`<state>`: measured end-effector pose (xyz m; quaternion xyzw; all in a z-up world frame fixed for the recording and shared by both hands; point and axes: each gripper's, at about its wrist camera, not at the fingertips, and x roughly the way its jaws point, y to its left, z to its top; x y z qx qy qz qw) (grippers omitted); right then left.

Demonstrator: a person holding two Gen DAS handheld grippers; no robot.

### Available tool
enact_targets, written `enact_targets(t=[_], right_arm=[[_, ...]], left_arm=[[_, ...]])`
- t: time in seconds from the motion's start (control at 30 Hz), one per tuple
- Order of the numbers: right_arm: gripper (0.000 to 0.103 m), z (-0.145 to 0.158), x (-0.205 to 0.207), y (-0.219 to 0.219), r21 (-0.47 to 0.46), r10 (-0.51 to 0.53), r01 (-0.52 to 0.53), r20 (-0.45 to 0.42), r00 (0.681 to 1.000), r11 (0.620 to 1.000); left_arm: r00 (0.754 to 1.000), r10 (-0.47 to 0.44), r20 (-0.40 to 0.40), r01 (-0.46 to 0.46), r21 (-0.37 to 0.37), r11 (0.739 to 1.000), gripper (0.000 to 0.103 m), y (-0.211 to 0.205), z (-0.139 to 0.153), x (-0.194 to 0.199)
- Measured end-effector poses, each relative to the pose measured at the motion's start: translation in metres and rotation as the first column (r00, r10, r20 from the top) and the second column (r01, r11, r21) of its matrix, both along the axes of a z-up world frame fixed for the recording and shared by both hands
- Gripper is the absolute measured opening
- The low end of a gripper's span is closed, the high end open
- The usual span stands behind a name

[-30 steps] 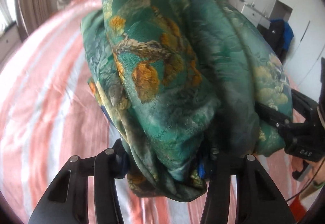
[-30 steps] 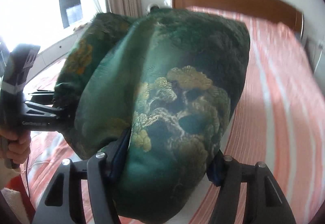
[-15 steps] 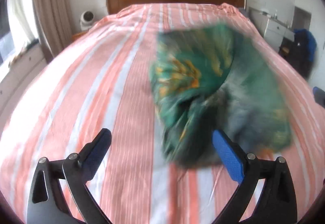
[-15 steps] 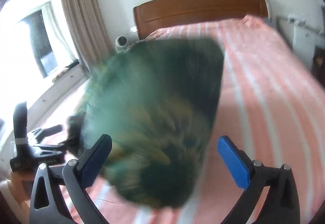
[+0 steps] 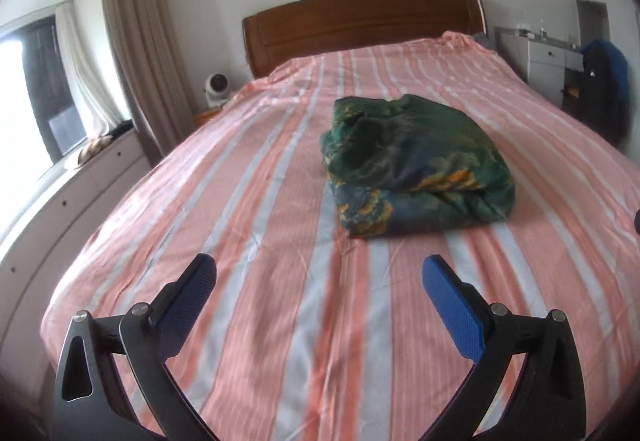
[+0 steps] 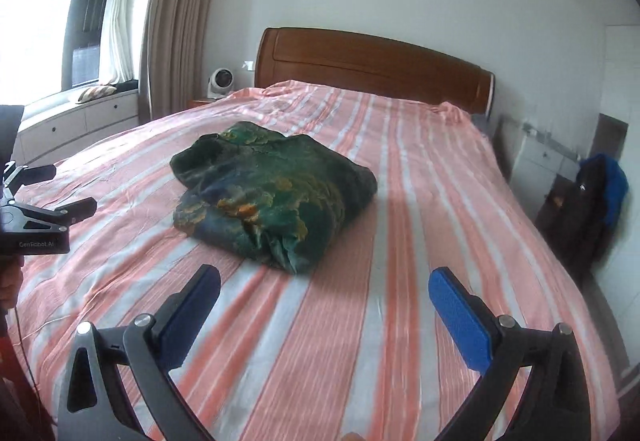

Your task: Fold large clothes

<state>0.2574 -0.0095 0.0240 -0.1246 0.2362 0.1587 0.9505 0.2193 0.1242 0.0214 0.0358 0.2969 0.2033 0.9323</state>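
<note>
A folded green garment with gold and orange print [image 5: 416,165] lies as a thick bundle on the pink-and-white striped bed [image 5: 260,241]; it also shows in the right wrist view [image 6: 272,197]. My left gripper [image 5: 318,281] is open and empty, held above the bed well short of the bundle. My right gripper [image 6: 324,293] is open and empty, also back from the bundle. The left gripper also appears at the left edge of the right wrist view [image 6: 52,193], held in a hand.
A wooden headboard [image 6: 372,61] stands at the far end of the bed. A white drawer unit under the window [image 5: 72,193] runs along the left. A small fan [image 5: 218,87], white cabinets and a dark bag with a blue jacket [image 6: 592,193] stand around the bed.
Both grippers held the bundle up a second ago, then opened and let it go. It dropped onto the bed and both grippers pulled back from it.
</note>
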Motion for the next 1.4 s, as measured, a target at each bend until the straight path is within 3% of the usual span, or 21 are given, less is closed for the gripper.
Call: enact_targets(t=[0.2, 0.43, 0.63, 0.87, 0.97, 1.4], right_arm=[[0.103, 0.007, -0.048, -0.024, 0.105, 0.023, -0.015, -0.068, 0.997, 0.994], [0.103, 0.008, -0.083, -0.037, 0.145, -0.007, 0.031, -0.165, 0.986, 0.989], [0.103, 0.007, -0.098, -0.036, 0.119, -0.025, 0.046, -0.171, 0.985, 0.992], [0.103, 0.008, -0.11, -0.027, 0.089, -0.033, 0.053, -0.212, 0.977, 0.995], [0.103, 0.014, -0.119, -0.015, 0.046, -0.025, 0.035, -0.209, 0.978, 0.998], [0.103, 0.018, -0.135, -0.002, 0.026, -0.001, 0.006, -0.196, 0.981, 1.0]], left_arm=[[1.0, -0.001, 0.0, 0.001, -0.107, 0.994, 0.103, -0.027, 0.011, -0.049], [0.999, -0.02, -0.024, 0.015, -0.199, 0.98, 0.103, -0.036, 0.015, -0.081], [0.999, -0.01, -0.046, 0.004, -0.13, 0.991, 0.103, -0.051, 0.022, -0.098], [0.996, -0.033, -0.081, 0.022, -0.129, 0.991, 0.103, -0.06, 0.029, -0.113], [0.995, -0.049, -0.085, 0.038, -0.125, 0.991, 0.103, -0.064, 0.032, -0.119], [0.995, -0.031, -0.096, 0.024, -0.071, 0.997, 0.103, -0.068, 0.03, -0.126]])
